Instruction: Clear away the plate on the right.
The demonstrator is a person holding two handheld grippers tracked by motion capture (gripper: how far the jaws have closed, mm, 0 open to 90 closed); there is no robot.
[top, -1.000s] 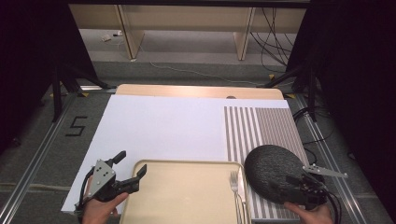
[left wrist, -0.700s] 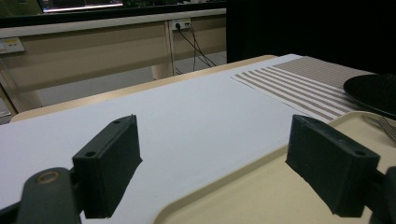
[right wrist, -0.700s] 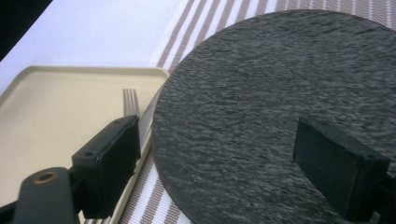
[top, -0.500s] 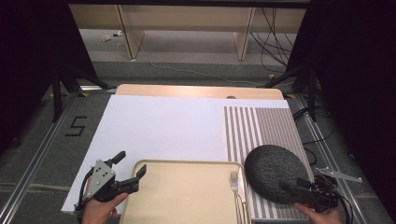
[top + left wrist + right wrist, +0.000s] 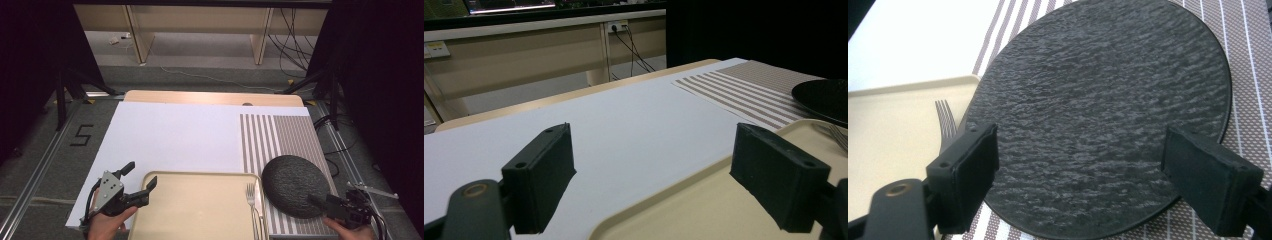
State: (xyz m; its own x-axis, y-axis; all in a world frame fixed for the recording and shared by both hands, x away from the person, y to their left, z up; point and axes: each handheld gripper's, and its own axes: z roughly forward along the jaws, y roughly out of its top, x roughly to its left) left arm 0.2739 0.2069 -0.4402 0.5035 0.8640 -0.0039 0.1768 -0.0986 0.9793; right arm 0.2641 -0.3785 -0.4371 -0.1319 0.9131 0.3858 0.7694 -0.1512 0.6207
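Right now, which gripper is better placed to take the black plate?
Right. The right gripper is open at the near edge of the black plate; the left gripper is at the tray's far corner.

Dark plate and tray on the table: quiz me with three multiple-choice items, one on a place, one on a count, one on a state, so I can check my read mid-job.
1. Where does the dark plate lie?
A. on the striped mat, to the right of the tray
B. in the middle of the tray
C. on the floor past the table

2. How many forks are on the tray?
A. none
B. one
C. three

3. How does the right tool stand?
A. shut on the plate
B. shut on the fork
C. open, jaws spread above the plate's near part

Answers:
1. A, the high view shows the plate on the striped mat beside the tray's right rim.
2. B, a single fork lies along the tray's right side.
3. C, the right gripper view shows its jaws wide apart with the plate between them.
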